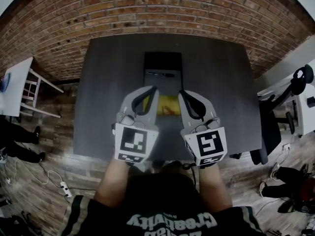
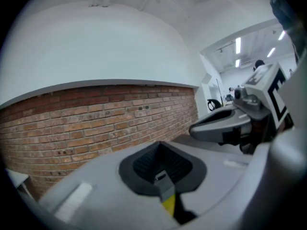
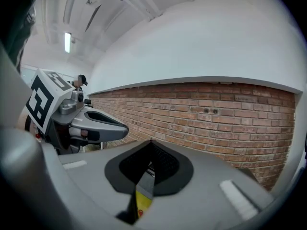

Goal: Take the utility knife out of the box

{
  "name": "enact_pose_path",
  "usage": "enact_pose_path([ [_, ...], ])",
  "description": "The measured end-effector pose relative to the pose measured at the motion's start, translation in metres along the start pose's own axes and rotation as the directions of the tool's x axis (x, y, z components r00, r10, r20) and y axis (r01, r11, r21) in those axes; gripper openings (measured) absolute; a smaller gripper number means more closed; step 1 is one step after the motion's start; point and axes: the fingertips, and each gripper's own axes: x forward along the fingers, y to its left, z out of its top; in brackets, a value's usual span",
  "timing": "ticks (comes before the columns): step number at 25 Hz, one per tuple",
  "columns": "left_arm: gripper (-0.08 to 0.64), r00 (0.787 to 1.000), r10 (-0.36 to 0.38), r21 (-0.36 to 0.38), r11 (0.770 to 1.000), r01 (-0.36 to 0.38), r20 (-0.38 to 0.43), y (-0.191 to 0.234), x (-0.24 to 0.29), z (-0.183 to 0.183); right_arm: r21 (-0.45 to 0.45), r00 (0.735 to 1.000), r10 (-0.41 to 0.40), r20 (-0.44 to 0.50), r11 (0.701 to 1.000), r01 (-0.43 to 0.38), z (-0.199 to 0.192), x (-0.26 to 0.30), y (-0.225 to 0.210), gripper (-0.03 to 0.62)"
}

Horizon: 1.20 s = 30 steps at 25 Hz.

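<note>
Both grippers clenched on the utility knife: left gripper and right gripper each pinch one side of it at frame centre. We see a yellow-and-grey body between ribbed black pads. It overlaps the lower edge of the black rectangular box, which lies on the dark matte surface. Brick wall at top.

The utility knife is yellow with grey ends. It lies crosswise in the gap between my two sets of fingers, one end pinched in my left gripper and the other in my right gripper. In each gripper view a grey part sits right at the black pads, with yellow showing just behind it. The box is dark, long and open. It reaches straight away from my fingertips, its near end under the knife.
</note>
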Motion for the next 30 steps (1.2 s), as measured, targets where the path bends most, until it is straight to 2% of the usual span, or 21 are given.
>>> enact_pose_path([
  [4,0.003,0.999,0.004,0.022,1.0,-0.004,0.033,-0.002,-0.005,0.022,-0.022,0.999,-0.011,0.032,1.0,0.012,0.017,-0.01,-0.009,0.006],
  [14,0.003,0.993,0.019,0.074,0.997,-0.028,0.116,0.005,-0.022,0.071,-0.076,0.99,0.02,0.138,0.997,-0.009,0.064,-0.026,-0.003,0.006],
  [19,0.003,0.985,0.035,0.088,0.995,-0.05,0.167,0.007,-0.036,0.092,-0.101,0.98,0.005,0.2,0.995,0.016,0.097,-0.038,-0.003,0.006],
  [22,0.003,0.982,0.04,0.096,0.994,-0.059,0.187,0.007,-0.04,0.102,-0.106,0.961,0.009,0.276,0.994,0.022,0.115,-0.044,-0.002,0.006],
  [30,0.003,0.973,0.041,0.107,0.992,-0.066,0.226,0.007,-0.046,0.118,-0.116,0.956,-0.009,0.293,0.992,0.045,0.122,-0.051,0.003,0.006],
])
